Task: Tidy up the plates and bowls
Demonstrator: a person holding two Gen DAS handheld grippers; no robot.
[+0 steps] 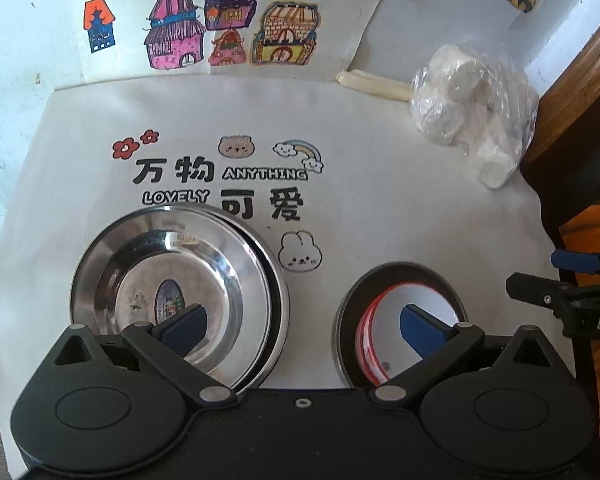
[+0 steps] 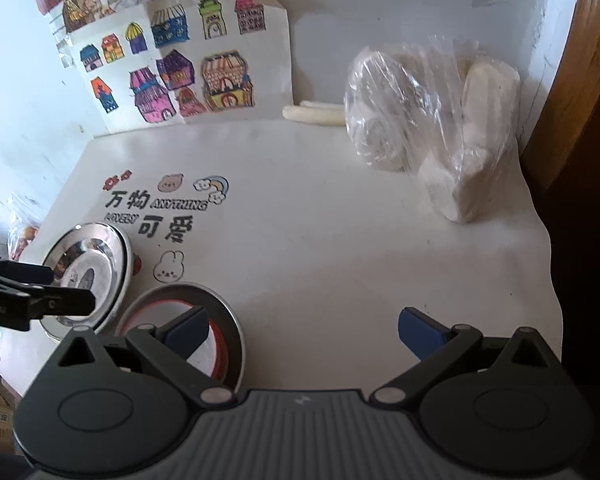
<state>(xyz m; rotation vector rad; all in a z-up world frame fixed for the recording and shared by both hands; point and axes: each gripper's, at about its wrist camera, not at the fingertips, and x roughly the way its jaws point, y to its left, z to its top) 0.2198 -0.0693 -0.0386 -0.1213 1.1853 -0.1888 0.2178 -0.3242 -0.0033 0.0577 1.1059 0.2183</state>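
A stack of shiny steel plates (image 1: 220, 264) lies on the white printed cloth (image 1: 380, 208), left of centre in the left wrist view. To its right sits a steel bowl (image 1: 350, 320) with a white, red-rimmed bowl (image 1: 370, 328) nested inside. My left gripper (image 1: 302, 320) hovers wide open above both, one blue pad over the plates, the other over the bowls, gripping nothing. In the right wrist view the plates (image 2: 108, 252) and bowls (image 2: 228, 312) lie at the lower left. My right gripper (image 2: 302, 330) is open, its left pad over the bowls, its right pad over bare cloth.
A clear bag of white lumps (image 2: 432, 120) and a pale roll (image 2: 316, 114) lie at the back right, by a wooden frame (image 1: 580, 80). Children's house drawings (image 1: 228, 20) hang on the wall behind. The cloth's edge (image 2: 540, 240) drops off at the right.
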